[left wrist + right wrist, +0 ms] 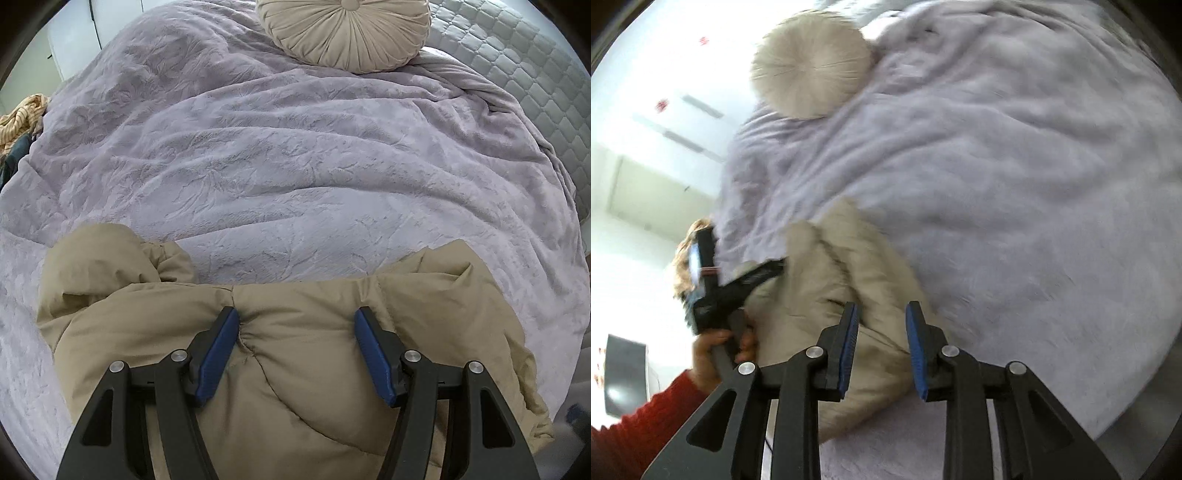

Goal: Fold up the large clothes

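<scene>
My work surface is a bed covered by a lilac plush blanket [295, 155], rumpled into long soft ridges, its embossed pile clear in the left wrist view. Beyond it to the right runs a grey quilted headboard [524, 74], and on the far left stand white cupboard doors [74, 33]. The right wrist view is tilted and smeared with motion, so the white wall and cupboards there are washed out and a dark object at the lower left edge is too blurred for me to name.

The tan puffer jacket [303, 369] lies bunched at the near edge of the blanket. Its lower part is cut off by the frame and by my own tongs, so I cannot tell how it is folded. My left gripper [295, 317] has its blue pads spread wide, both pressed onto the quilted fabric, pinching nothing. My right gripper [882, 314] also stands parted, over the jacket's near edge; whether it touches the cloth I cannot tell.

A round pleated beige cushion [343, 33] sits at the far end of the blanket, well apart from the jacket. A striped yellow garment [22, 118] lies heaped at the bed's left edge. In the right view my left hand [716, 350], red-sleeved, grips the other tool's handle
</scene>
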